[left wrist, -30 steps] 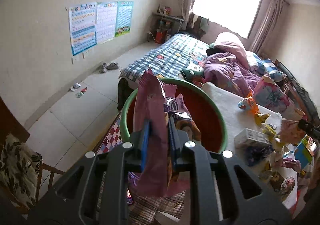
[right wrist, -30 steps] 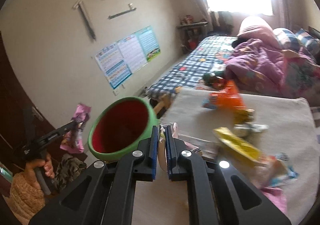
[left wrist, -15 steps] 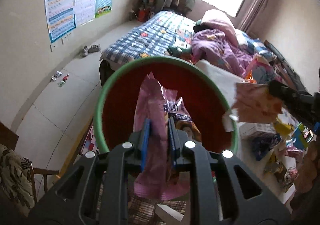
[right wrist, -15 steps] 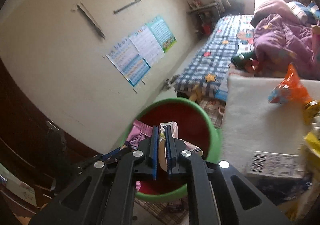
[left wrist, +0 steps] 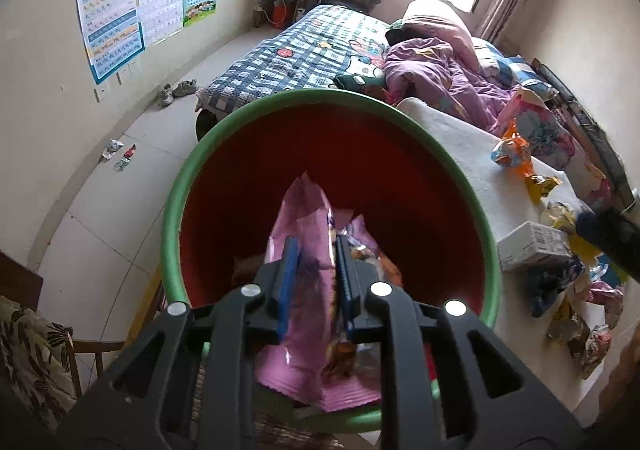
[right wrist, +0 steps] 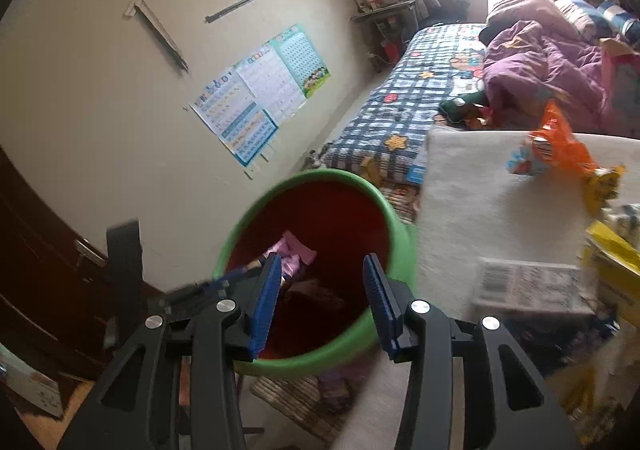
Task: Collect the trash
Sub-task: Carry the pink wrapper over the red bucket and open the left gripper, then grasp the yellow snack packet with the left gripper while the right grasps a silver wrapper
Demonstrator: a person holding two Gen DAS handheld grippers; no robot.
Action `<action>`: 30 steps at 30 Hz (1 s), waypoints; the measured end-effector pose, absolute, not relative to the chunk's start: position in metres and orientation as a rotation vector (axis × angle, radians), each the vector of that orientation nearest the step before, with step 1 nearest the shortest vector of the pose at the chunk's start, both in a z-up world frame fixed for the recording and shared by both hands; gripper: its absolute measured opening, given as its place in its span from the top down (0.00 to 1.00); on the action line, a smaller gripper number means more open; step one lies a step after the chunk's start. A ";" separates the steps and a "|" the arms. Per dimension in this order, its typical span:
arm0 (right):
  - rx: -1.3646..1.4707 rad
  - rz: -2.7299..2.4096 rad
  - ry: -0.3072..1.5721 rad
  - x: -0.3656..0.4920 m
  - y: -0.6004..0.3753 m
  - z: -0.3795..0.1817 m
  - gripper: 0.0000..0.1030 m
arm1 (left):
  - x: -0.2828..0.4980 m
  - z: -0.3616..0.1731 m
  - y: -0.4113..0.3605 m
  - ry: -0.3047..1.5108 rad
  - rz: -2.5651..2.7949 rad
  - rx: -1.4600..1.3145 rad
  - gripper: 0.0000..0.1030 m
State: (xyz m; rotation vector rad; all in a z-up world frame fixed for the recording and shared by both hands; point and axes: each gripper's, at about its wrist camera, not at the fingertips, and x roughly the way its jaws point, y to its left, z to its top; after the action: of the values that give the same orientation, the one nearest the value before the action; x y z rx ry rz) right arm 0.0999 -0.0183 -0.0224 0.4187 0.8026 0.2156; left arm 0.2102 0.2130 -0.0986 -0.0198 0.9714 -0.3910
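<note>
Left gripper (left wrist: 313, 282): I pinch the pink wrapper (left wrist: 308, 270) over the green bin (left wrist: 172, 210), my grip just easing.
Right gripper (right wrist: 320, 302): opening, empty.
Left: wrappers along table's (left wrist: 452, 138) right edge.

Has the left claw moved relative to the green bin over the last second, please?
Yes. The left claw, holding the pink wrapper, has moved forward and down toward the green bin, whose rim now surrounds the wrapper instead of sitting behind it.
</note>
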 end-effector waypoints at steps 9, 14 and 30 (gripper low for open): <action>0.380 0.118 0.802 0.050 -0.059 -0.031 0.57 | 0.204 -0.100 0.204 0.974 -0.338 -0.024 0.57; 0.360 0.039 0.749 0.019 -0.107 -0.014 0.54 | 0.184 -0.082 0.183 0.927 -0.339 -0.018 0.57; 0.364 -0.055 0.853 -0.048 -0.291 -0.041 0.46 | 0.063 -0.091 0.022 1.004 -0.555 -0.080 0.44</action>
State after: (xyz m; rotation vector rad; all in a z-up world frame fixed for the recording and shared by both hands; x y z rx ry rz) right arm -0.0480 -0.2910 -0.0410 0.3643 0.8534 -0.0550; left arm 0.0634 0.0223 -0.0912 -0.0797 1.0036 -0.5550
